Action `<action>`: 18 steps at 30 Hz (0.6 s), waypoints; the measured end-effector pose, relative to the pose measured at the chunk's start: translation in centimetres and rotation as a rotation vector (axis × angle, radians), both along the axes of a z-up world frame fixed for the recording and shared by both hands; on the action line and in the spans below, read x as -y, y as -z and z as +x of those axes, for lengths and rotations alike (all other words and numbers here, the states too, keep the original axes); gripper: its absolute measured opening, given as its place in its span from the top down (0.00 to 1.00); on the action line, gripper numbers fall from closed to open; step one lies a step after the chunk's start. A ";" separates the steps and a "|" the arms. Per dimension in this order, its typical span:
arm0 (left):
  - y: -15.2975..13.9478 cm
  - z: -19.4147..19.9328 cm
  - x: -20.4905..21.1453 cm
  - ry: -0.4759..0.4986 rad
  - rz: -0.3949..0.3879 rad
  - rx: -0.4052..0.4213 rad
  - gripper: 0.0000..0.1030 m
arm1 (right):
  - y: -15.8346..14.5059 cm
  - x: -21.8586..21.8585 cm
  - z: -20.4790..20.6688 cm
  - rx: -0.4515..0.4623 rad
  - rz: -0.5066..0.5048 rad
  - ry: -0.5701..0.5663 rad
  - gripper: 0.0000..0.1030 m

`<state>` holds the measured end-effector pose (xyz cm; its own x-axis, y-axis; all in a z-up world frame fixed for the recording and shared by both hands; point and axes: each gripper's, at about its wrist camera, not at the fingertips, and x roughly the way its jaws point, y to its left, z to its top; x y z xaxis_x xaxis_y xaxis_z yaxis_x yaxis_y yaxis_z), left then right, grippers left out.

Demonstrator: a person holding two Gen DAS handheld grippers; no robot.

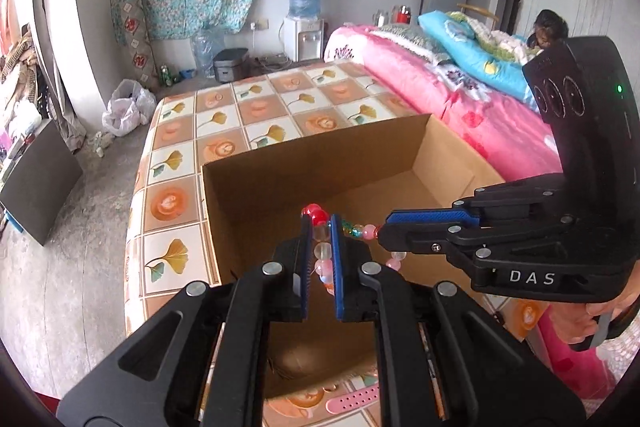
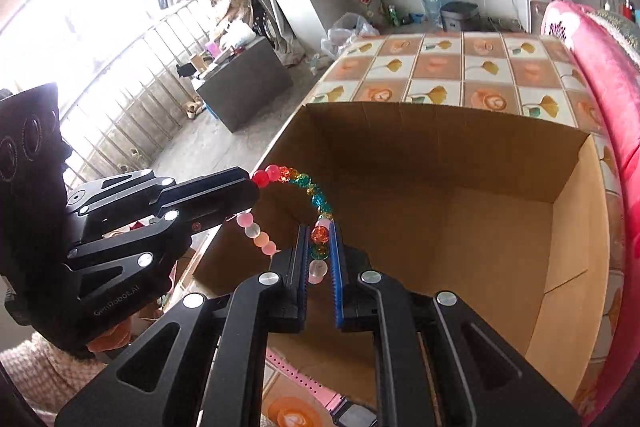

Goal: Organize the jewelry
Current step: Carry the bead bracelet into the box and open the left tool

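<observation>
Both grippers, left gripper and right gripper, pinch one multicoloured glass-bead bracelet above the open brown cardboard box, ready for lowering in and releasing.

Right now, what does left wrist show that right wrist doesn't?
Left wrist only: the blue quilt on the pink bed, a person's head behind the right gripper, and the box's right inner corner.
Right wrist only: the bright window with hanging clothes, and the left gripper from the side.
Both: the bead bracelet clamped by both grippers over the open cardboard box, the tiled tablecloth, and a pink watch strap below.
</observation>
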<state>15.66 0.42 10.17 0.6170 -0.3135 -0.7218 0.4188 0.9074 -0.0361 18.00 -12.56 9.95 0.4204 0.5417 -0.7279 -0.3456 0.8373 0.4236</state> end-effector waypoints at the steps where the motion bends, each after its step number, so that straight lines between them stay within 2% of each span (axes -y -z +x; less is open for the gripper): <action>1: 0.9 1.8 -0.1 -0.012 0.021 -0.043 0.92 | 1.0 -0.2 1.9 -0.055 -0.007 -0.005 0.90; 5: 4.0 6.2 -0.1 -0.048 0.128 -0.132 0.92 | 5.1 -1.5 6.8 -0.194 -0.036 0.004 0.90; 9: 5.7 8.1 -0.4 -0.077 0.198 -0.170 0.92 | 7.1 -2.5 9.7 -0.279 -0.051 0.017 0.90; 11: 5.6 8.4 -0.8 -0.087 0.184 -0.168 0.82 | 7.4 -2.7 10.7 -0.293 -0.051 0.020 0.89; 13: 4.7 7.8 -1.1 -0.103 0.147 -0.131 0.74 | 6.7 -2.5 10.6 -0.253 -0.058 0.038 0.89; 17: 2.4 5.4 -2.8 -0.129 0.061 -0.059 0.69 | 3.3 -1.3 8.4 -0.122 -0.032 0.056 0.87; 18: 1.6 4.4 -3.3 -0.136 0.043 -0.032 0.67 | 2.0 -0.8 7.3 -0.074 -0.031 0.058 0.82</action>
